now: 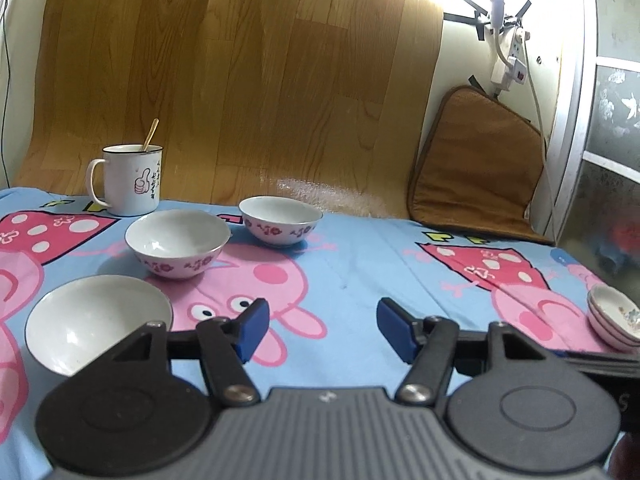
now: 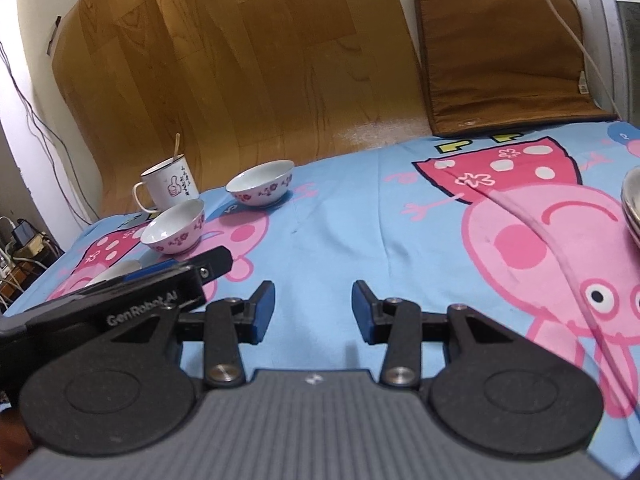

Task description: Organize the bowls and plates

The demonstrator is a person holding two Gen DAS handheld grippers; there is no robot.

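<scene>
Three white bowls stand on the blue cartoon cloth at the left: a near bowl, a middle bowl with purple flowers, and a far bowl. A stack of small plates sits at the right edge. My left gripper is open and empty, just right of the near bowl. In the right wrist view my right gripper is open and empty above bare cloth; the middle bowl, far bowl and plate stack show there, and the left gripper's body lies at its left.
A white mug with a spoon stands behind the bowls. A brown cushion leans at the back right. A wood-pattern sheet covers the back wall. A power strip and cable hang at the upper right.
</scene>
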